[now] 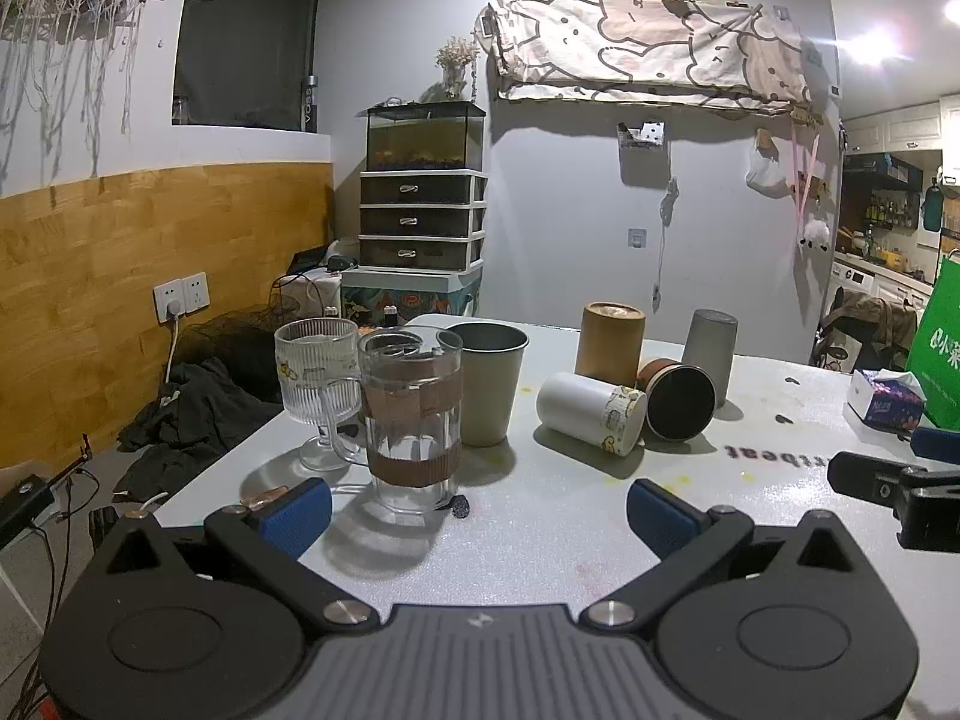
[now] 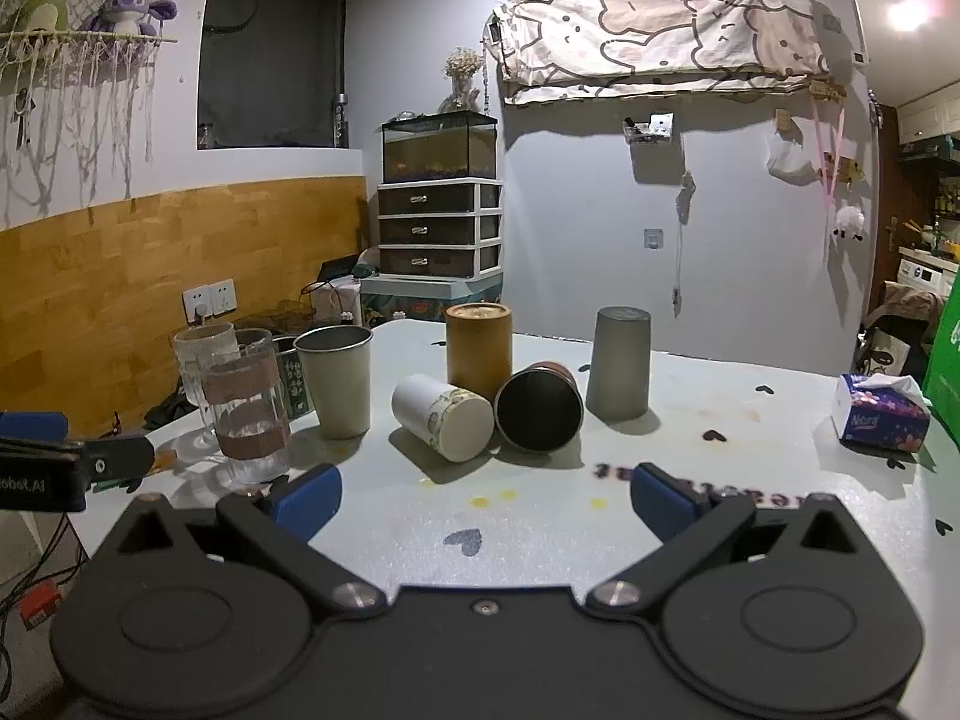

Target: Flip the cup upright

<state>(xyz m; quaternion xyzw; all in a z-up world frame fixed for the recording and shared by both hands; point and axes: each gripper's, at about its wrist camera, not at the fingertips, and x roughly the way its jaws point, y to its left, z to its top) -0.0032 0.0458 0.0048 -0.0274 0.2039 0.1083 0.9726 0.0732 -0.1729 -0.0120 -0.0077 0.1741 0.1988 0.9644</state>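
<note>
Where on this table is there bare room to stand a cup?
Free: the near strip between the open right gripper and the white cup, and the stretch from the grey cup to the tissue box. Crowded: the glass mug cluster, left.

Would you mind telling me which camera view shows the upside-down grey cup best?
The right wrist view shows the upside-down grey cup best: its whole body stands clear on the table, unobstructed. In the left wrist view the same cup sits farther back, with its lower part hidden behind the brown cup lying on its side.
</note>
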